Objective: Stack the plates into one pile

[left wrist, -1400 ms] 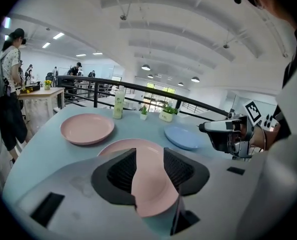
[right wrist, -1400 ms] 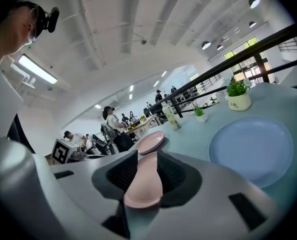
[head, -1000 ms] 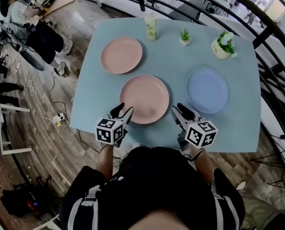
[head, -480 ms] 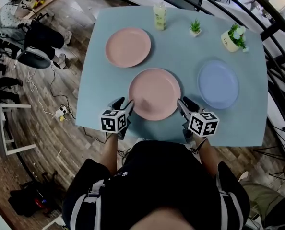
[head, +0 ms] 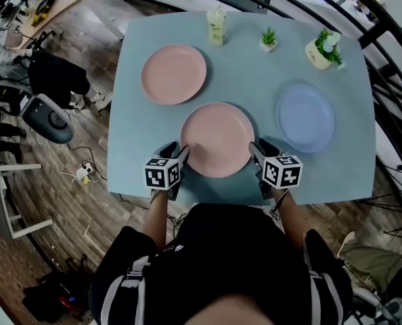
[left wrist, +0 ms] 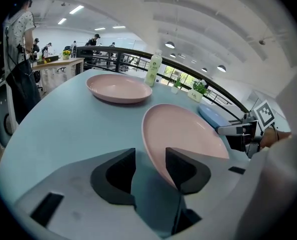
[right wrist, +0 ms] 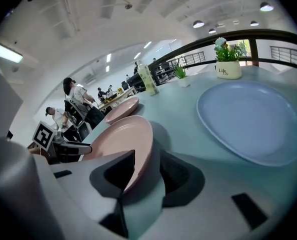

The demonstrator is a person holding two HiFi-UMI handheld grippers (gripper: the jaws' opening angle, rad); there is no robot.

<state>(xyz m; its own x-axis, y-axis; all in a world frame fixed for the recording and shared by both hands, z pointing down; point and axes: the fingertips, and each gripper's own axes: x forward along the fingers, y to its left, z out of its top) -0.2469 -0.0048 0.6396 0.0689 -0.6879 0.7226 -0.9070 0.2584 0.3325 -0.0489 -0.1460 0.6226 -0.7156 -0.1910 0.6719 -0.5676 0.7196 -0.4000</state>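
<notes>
Three plates lie apart on the light blue table. The near pink plate sits between my grippers. A second pink plate is at the back left, and a blue plate lies to the right. My left gripper is at the near plate's left rim. Its jaws have just been opening, and in the left gripper view the pink rim lies in the gap by the right jaw, unpressed. My right gripper is at the plate's right rim. Its jaws stand apart around that rim.
At the table's far edge stand a pale green bottle, a small potted plant and a white flower pot. A dark railing curves round the right side. A chair and cables lie on the wooden floor to the left.
Both grippers have come down and closed in on the near pink plate's two sides. The plates have not moved.
</notes>
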